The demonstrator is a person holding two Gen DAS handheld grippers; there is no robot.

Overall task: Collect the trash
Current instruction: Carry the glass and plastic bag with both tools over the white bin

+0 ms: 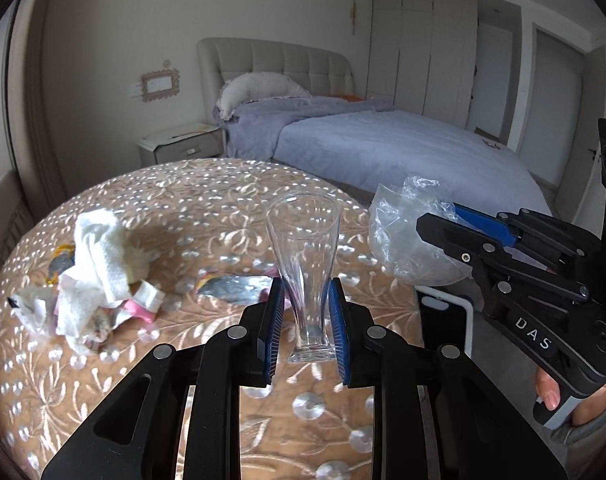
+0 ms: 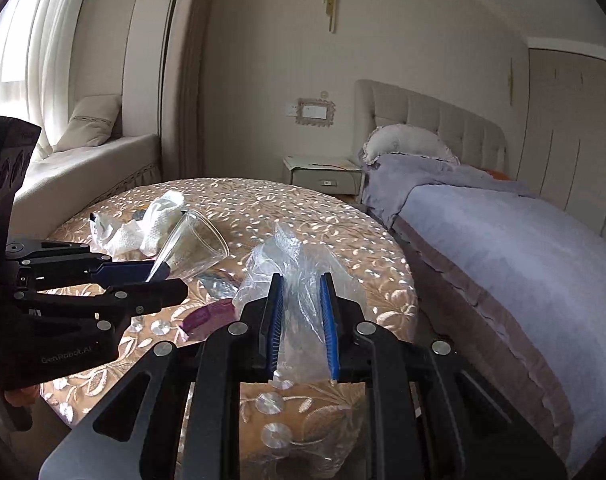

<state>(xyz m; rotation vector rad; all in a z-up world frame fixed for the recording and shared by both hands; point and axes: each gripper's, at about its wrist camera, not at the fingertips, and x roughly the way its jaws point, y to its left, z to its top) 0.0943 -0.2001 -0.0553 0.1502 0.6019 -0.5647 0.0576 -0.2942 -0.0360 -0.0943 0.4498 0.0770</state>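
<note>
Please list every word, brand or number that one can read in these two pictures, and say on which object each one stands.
"DAS": white letters on the black body of the right gripper, seen in the left wrist view.
"GenRobot.AI": faint letters on the black body of the left gripper, seen in the right wrist view; the ending is hard to read.
No other text is legible.

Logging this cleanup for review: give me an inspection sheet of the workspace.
Surface: round table under gold floral cloth.
Job's things: clear plastic cup, clear plastic bag.
Clutter: crumpled paper towels, foil wrapper, pink scraps.
Grippers: left gripper jaws shut on the cup; right gripper jaws shut on the bag.
Cables: nothing seen.
Surroundings: bed, nightstand, window seat.
</note>
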